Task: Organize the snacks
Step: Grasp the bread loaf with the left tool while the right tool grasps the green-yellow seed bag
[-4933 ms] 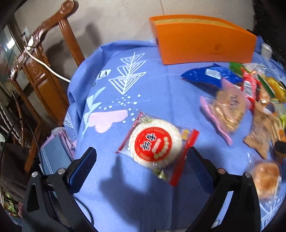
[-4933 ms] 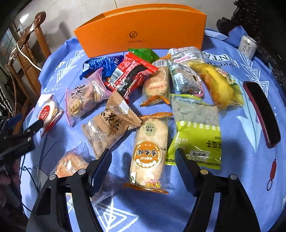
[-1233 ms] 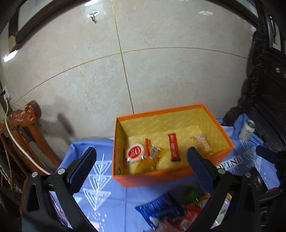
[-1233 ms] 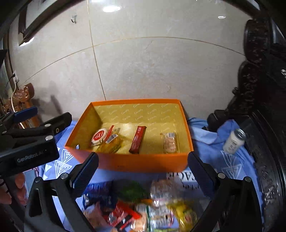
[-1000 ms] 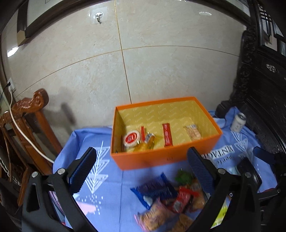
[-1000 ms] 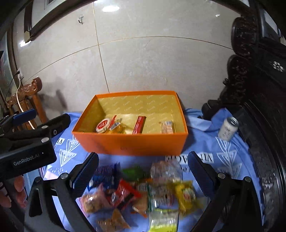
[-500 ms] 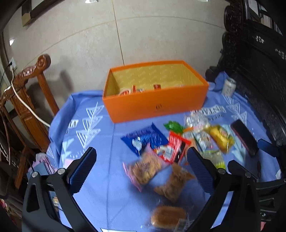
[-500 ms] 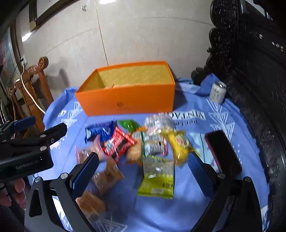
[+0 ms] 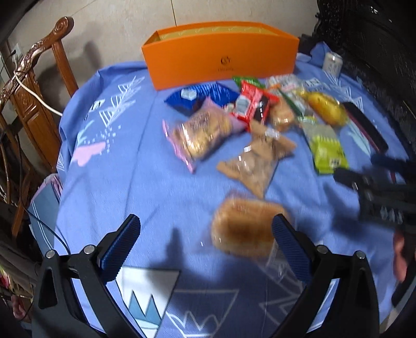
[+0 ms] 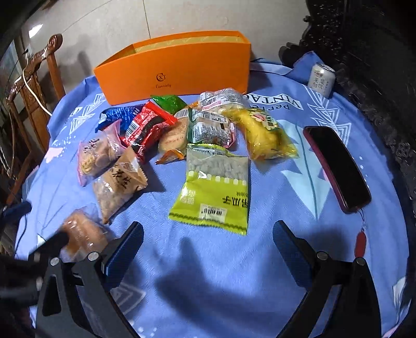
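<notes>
Your left view smeared by motion blur, right view sharper, dim indoor light, tool shadows on the table (image 10: 273,187), fisheye bending and dark corners.

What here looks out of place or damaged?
Nothing spilled or torn. Two non-snacks share the tablecloth with the snack pile: a dark phone lying right of the packets, and a drink can standing upright beside the orange box.

You see beige tiled wall (image 10: 208,15) across top of frame. Carved wooden chair (image 9: 33,85) at left, white cable (image 9: 39,100) draped over it. Dark carved furniture (image 10: 377,52) at upper right. Blue patterned tablecloth (image 10: 299,187) covers table.
</notes>
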